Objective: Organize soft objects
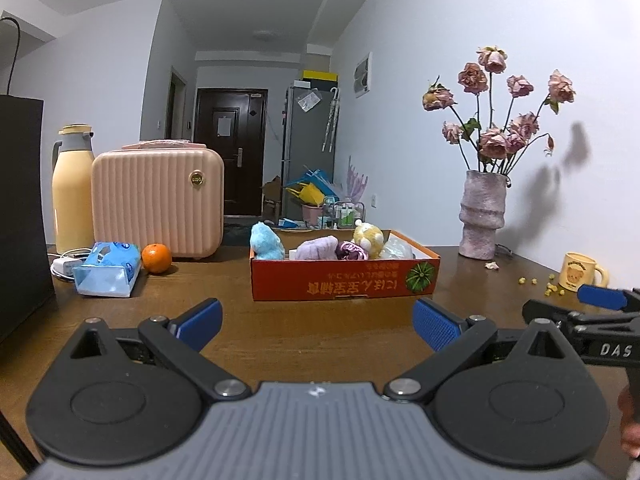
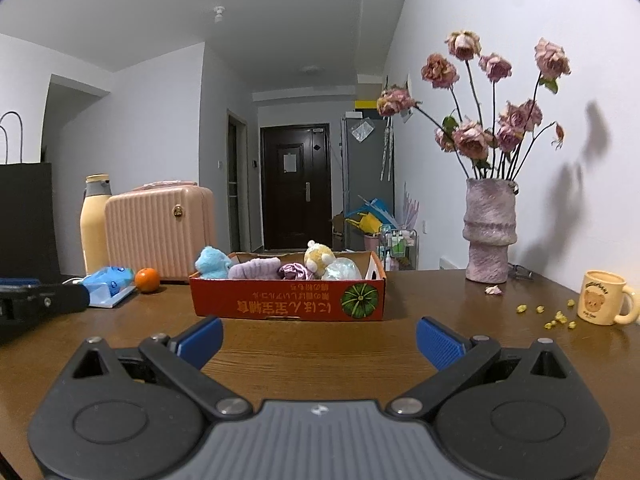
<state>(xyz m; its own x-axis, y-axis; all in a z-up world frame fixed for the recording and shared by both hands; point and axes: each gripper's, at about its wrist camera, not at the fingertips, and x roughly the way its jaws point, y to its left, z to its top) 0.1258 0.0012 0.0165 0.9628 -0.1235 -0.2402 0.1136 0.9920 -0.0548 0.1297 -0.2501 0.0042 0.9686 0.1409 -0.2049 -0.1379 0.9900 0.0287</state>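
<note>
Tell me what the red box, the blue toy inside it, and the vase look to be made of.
Red box: likely printed cardboard, with thin folded walls, matte print and a pumpkin picture.
Blue toy: plush fabric, judging by its fuzzy, lumpy surface.
Vase: probably ceramic or stoneware, rough and matte with a mottled pinkish-grey coat; the exact material is not certain.

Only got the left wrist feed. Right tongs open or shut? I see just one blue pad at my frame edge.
Observer: Open. The right tongs are spread wide, with nothing between them.
Operator: Is the mug touching them?
Observer: No. The mug stands apart, ahead and to their right, with yellow crumbs scattered beside it.
Operator: What's the dark block on my left?
Observer: A black bag with loop handles, standing on the table.
</note>
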